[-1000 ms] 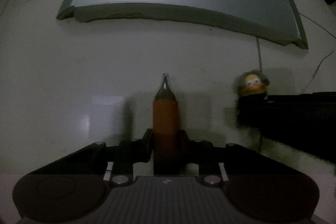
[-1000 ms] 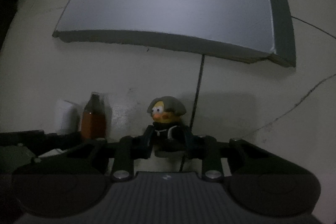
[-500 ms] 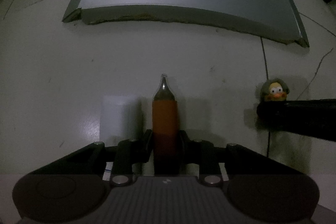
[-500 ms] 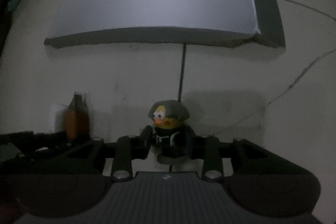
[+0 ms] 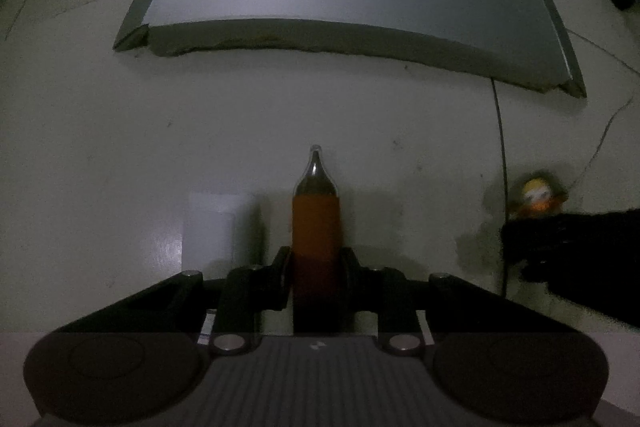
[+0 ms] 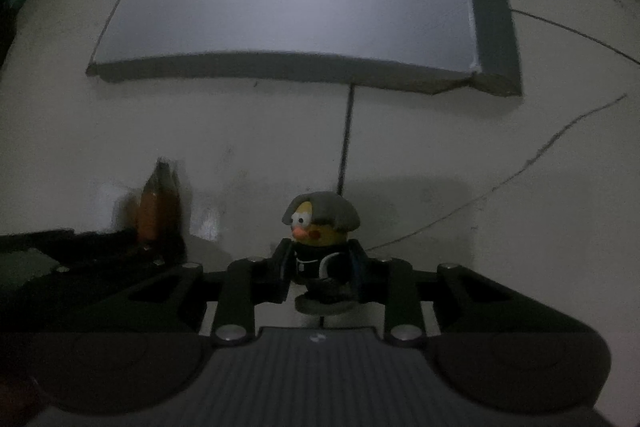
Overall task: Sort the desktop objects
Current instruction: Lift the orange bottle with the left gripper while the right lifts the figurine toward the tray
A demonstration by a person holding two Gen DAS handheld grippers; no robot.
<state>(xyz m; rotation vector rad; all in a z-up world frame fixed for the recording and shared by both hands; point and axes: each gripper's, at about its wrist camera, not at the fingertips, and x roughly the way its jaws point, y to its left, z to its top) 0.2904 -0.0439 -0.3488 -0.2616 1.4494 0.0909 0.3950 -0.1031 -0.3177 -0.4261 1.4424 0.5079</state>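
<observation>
Both grippers held desktop objects above a pale surface.
The left gripper (image 5: 316, 263) clamped an orange-banded bottle (image 5: 316, 223); the right gripper (image 6: 320, 267) gripped a grey-hatted duck figurine (image 6: 320, 227).

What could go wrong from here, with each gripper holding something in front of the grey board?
The left gripper clamps the orange bottle only near its base, so the tall bottle could tip or slip. The right gripper squeezes the duck figurine at its narrow body; it might twist out. The white block stands close beside the bottle and could get knocked.
</observation>
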